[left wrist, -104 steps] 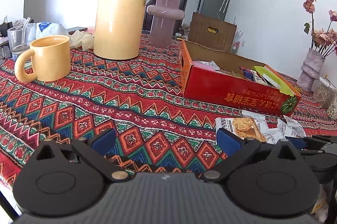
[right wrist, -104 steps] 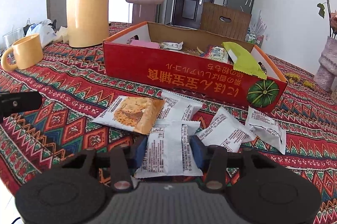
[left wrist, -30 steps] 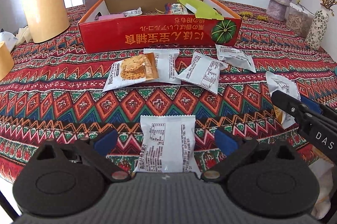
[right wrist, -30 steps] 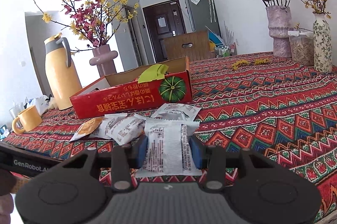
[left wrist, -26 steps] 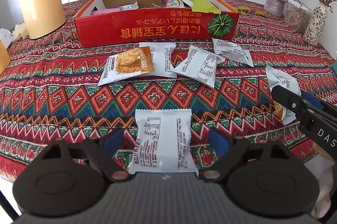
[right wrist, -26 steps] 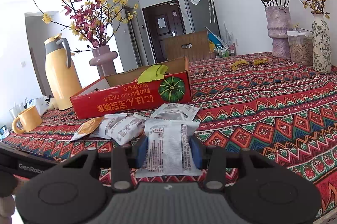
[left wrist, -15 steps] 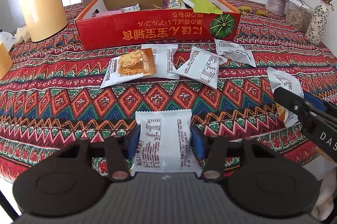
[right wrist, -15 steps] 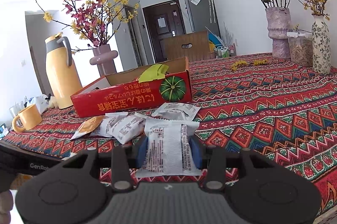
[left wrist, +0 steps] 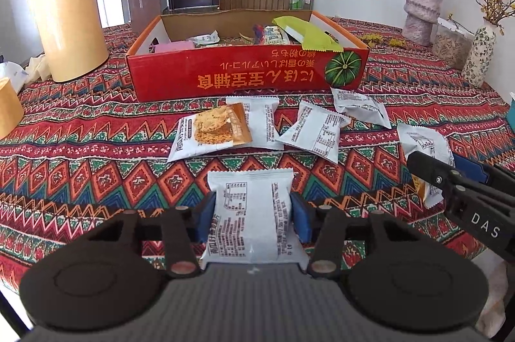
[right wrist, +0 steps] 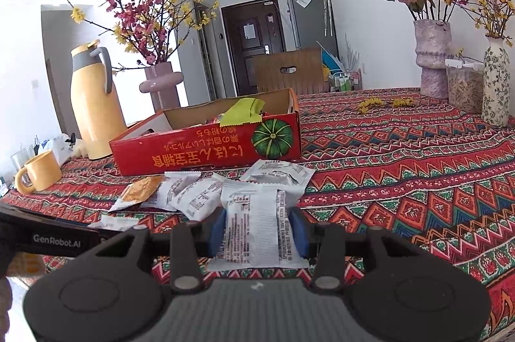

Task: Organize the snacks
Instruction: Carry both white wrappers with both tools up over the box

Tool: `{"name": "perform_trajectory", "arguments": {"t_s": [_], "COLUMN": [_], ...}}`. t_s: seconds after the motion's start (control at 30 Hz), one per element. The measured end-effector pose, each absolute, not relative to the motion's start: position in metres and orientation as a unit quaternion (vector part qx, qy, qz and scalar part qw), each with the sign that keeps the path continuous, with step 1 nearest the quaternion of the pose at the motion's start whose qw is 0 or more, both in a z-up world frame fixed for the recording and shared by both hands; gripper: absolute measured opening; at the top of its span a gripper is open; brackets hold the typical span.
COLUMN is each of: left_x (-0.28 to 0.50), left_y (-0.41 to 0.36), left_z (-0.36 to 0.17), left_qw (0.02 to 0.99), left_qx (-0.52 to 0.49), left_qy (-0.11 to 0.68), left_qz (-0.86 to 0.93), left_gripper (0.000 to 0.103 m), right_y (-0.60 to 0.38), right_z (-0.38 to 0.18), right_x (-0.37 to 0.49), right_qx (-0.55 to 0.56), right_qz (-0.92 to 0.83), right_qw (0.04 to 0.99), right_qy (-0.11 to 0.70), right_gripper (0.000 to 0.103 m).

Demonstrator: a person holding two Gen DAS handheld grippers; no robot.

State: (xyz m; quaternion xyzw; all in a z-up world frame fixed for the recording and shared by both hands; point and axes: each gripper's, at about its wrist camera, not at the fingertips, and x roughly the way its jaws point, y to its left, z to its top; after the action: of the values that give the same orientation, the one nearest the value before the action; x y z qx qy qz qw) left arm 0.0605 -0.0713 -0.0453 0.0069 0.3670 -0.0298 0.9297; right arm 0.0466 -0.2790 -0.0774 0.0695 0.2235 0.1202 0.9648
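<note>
Left wrist view: left gripper (left wrist: 252, 215) is clamped on a white crinkly snack packet (left wrist: 252, 223), right gripper (right wrist: 257, 227) likewise on another white packet (right wrist: 257, 229), presumably destined for the far red cardboard box (left wrist: 248, 78).

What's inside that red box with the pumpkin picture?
The red box holds a lime-green packet, a pink packet, and several small wrapped snacks. Its front wall hides the bottom near it, so more may lie unseen there.

Loose packets (left wrist: 257, 129) before red box (left wrist: 248, 76)
</note>
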Motion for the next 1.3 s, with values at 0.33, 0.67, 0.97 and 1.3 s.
{"name": "perform_trajectory", "arguments": {"t_s": [0.33, 0.67, 0.97, 1.3], "left_x": [0.070, 0.091, 0.116, 0.149], "left_y": [-0.050, -0.027, -0.009, 0.006], "left_z": [-0.023, -0.002, 0.019, 0.033], "left_qw": [0.946, 0.957, 0.963, 0.968], "left_qx": [-0.007, -0.022, -0.033, -0.039], "left_qy": [0.323, 0.289, 0.266, 0.249], "left_qz": [-0.028, -0.027, -0.026, -0.019], "left_gripper": [0.050, 0.050, 0.050, 0.050], "right_y": [-0.255, -0.232, -0.212, -0.194], "right_z": [-0.066, -0.049, -0.032, -0.015], "right_x": [0.061, 0.084, 0.112, 0.150], "right_qx": [0.042, 0.023, 0.010, -0.003], "right_qz": [0.119, 0.117, 0.116, 0.113], "right_qw": [0.967, 0.970, 0.973, 0.976], "right_qy": [0.221, 0.210, 0.198, 0.185], "right_gripper": [0.042, 0.042, 0.042, 0.042]}}
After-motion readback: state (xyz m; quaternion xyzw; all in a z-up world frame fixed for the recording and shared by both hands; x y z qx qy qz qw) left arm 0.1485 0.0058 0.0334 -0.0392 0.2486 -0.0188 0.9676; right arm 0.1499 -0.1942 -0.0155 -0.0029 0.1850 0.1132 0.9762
